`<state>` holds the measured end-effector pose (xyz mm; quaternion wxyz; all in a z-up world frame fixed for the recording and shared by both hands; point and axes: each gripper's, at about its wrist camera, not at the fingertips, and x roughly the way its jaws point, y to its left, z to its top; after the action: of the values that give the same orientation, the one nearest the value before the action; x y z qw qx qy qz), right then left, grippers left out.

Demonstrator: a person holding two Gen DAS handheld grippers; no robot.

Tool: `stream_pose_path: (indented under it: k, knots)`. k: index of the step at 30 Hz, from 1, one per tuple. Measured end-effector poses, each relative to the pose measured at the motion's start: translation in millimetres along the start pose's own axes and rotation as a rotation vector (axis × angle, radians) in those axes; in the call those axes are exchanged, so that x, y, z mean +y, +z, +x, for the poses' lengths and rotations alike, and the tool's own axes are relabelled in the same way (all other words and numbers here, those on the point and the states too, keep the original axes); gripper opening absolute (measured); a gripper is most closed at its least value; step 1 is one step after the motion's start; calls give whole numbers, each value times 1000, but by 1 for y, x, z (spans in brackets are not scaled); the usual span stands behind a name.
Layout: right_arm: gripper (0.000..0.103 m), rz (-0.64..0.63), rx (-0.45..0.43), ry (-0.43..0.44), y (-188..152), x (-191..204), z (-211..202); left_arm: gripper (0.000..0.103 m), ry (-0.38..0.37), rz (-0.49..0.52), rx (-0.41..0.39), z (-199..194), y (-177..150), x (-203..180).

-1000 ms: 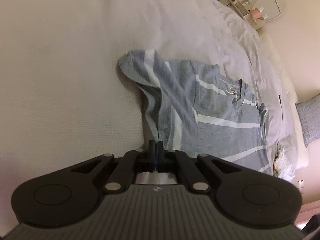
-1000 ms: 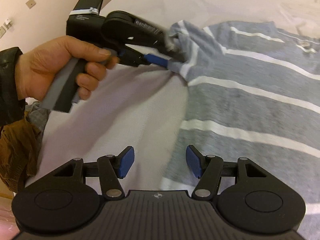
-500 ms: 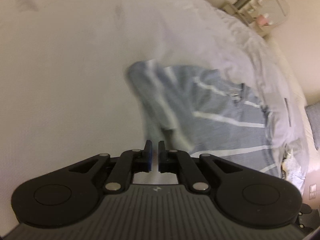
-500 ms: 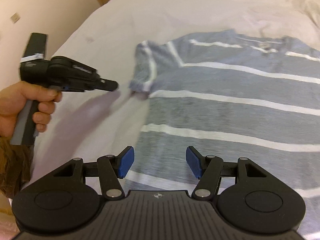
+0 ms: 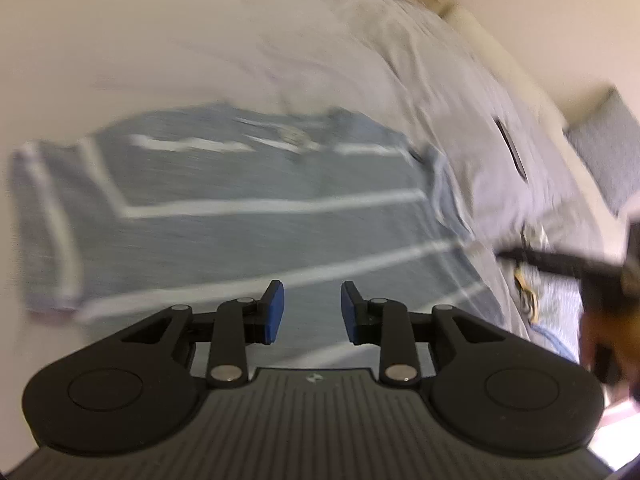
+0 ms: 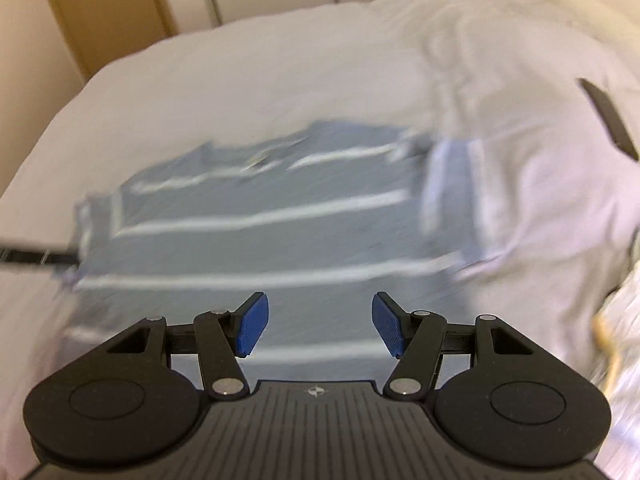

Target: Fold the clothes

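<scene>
Striped t-shirt (image 5: 248, 216) lies spread out on the white bed cover (image 5: 200, 32), grey with thin white bands, collar facing away from me, both views motion-blurred. My left gripper (image 5: 308, 312) hangs over the shirt's lower body, jaws apart, blue pads (image 5: 274, 312) holding nothing. My right gripper (image 6: 320, 326) is also over the lower part of the shirt, jaws spread wide, nothing between them. Left sleeve (image 5: 44, 224) looks folded in over the body edge; right sleeve (image 6: 448, 188) bunched near a rumple in the cover. In the left view my other gripper's dark finger shows at the right edge, beside the shirt's side. Small dark flat object (image 6: 608, 120) lies on the cover, well apart from the shirt, can't tell what. Grey pillow (image 5: 604, 144) sits further right
</scene>
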<state>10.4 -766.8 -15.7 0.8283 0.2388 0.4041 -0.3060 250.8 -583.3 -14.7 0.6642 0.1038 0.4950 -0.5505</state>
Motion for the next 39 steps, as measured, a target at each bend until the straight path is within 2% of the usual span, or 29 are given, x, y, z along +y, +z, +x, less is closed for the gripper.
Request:
stream_pose_path:
  k: [3,6,9,12,16,20,21,22,23,28,33,34,35,36,39]
  knots:
    - [58,12,-17,34,22,-69,12,26,5,40,29,37,-10,-63]
    - [41,-23,-14,82,48,-124,27,26,8,128,57,85,-15,-128]
    - [41,-71,-7,128,76,-169,42,26,49,360,41,129,-16,-200]
    - [41,-94,9,175,99,-205,56,30,152,702,-5,171,-21,-262]
    - [41,-106,29,238,116,-227,76,32,256,1041,-25,229,-34,-306]
    - [42,-142,51,304,123,-231,93,32,300,1184,-26,267,-41,-315]
    - [42,-154,55,316,125,-231,98,28,297,1187,-13,274,-39,-313]
    - [42,-167,61,327,127,-230,104,7,294,1185,-2,279,-36,-311]
    - [42,-179,66,337,130,-229,109,2,286,1152,-6,282,-33,-309]
    - [42,-209,78,363,150,-226,145,2,234,1037,-52,276,-23,-300]
    - [43,-171,118,408,161,-226,184,2,192,998,-79,273,-22,-294]
    - [41,-161,131,430,161,-227,189,2,185,991,-84,272,-22,-294]
    - [16,-148,147,449,161,-229,192,2,175,982,-93,272,-22,-294]
    - [1,-137,158,462,161,-231,194,2,166,972,-102,272,-21,-294]
    - [0,-155,75,382,162,-240,171,2,141,942,-92,276,-18,-294]
